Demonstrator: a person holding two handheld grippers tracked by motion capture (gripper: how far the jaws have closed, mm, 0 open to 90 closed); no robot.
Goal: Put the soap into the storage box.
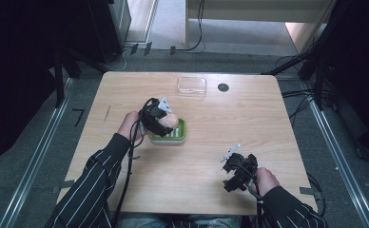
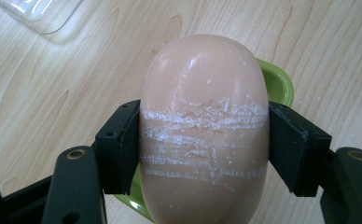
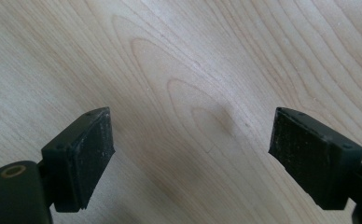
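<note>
Overhead, we see a wooden table (image 1: pixel 125 95) with a person's striped sleeves reaching in from the near edge. Toward the left of centre, the left gripper (image 1: pixel 166 119) has its jaws clamped on a peach-coloured bar of soap (image 1: pixel 170 121), directly over a green soap dish (image 1: pixel 179 136). In the left gripper view, we find both black pads (image 2: pixel 124 147) pressed against the sides of the bar (image 2: pixel 205 130), whose face carries pale scratch lines, with the green dish (image 2: pixel 278 86) showing behind it. Farther back lies a clear plastic lid (image 1: pixel 191 86), and a small dark disc (image 1: pixel 223 87) just to its right. At the near right, the right gripper (image 1: pixel 231 167) hovers over bare wood, its jaws wide apart, holding nothing.
</note>
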